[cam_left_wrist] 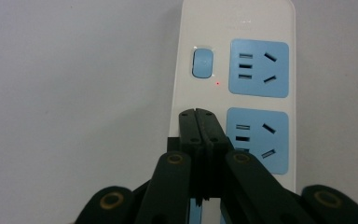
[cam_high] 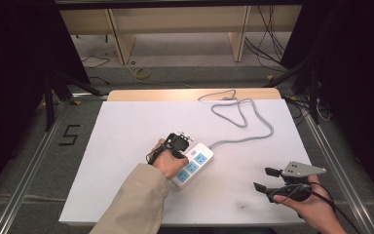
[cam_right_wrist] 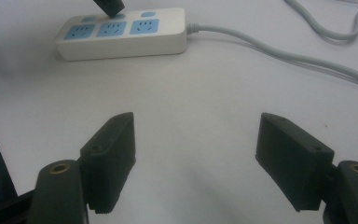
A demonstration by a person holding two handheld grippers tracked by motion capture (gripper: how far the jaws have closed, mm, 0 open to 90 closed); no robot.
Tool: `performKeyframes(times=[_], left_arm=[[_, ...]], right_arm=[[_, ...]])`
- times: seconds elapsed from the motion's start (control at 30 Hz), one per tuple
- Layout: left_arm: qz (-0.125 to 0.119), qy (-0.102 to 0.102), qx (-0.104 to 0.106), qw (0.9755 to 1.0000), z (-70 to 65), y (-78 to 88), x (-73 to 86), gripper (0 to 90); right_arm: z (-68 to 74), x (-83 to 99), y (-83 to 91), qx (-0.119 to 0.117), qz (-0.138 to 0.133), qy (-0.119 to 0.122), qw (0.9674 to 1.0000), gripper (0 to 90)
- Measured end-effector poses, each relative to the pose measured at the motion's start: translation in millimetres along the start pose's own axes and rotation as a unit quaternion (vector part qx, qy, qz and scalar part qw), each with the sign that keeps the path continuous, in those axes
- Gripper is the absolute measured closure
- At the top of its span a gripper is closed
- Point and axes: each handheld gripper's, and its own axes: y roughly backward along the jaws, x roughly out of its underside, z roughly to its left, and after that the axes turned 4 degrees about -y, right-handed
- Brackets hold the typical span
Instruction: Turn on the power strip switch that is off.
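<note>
Nearest the person, the right gripper (cam_high: 264,179) rests low at the right of the white table (cam_high: 126,126), jaws wide apart with nothing between them, well clear of the work. In the right gripper view its pads (cam_right_wrist: 112,154) frame bare tabletop, with the power strip (cam_right_wrist: 121,35) lying flat beyond. Farther in, the left gripper (cam_left_wrist: 198,114) hangs over the strip near the table's middle, jaws pressed together and empty, their joined tip just above the strip's white face beside the second blue socket (cam_left_wrist: 258,137) and short of the blue switch (cam_left_wrist: 203,62); whether the tip touches the plastic I cannot tell. A tiny red light (cam_left_wrist: 217,83) shows by the switch. The work looks like pressing that switch with the closed tip. The strip is a hard plastic shell, stiff and fairly light, smooth enough to skid on the table if pushed sideways, so a press should go straight down on the switch's middle. To lift or steady it, the long sides give the best hold: flat, parallel, narrow enough for open jaws. The sockets are poor spots to grip, since a pad could catch in the slots. Farthest off, the grey cord (cam_high: 243,117) loops toward the table's back edge; it is limp and springy and would drag on the strip if it were moved.
</note>
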Motion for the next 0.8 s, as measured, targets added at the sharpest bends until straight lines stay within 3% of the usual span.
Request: performKeyframes(times=[0.3, 0.37, 0.57, 0.8], left_arm=[[-0.034, -0.001, -0.010, 0.9994, 1.1, 8.9, 0.6, 89.5], [-0.045, 0.001, -0.013, 0.9989, 1.5, 11.0, 1.0, 83.6], [-0.067, 0.007, -0.022, 0.9975, 5.0, 19.1, 3.6, 83.5], [-0.099, -0.001, -0.036, 0.9944, 10.1, 28.3, 9.3, 70.7]], right_arm=[[-0.9, -0.1, 0.1, 0.000, -0.002, 0.002, 1.0000, 28.9], [-0.7, -0.3, 0.4, 0.000, -0.001, 0.002, 1.0000, 28.9], [-0.9, -0.4, 0.3, 0.000, -0.001, 0.002, 1.0000, 28.9], [-0.9, -0.2, -0.1, 0.000, 0.000, 0.001, 1.0000, 28.9]])
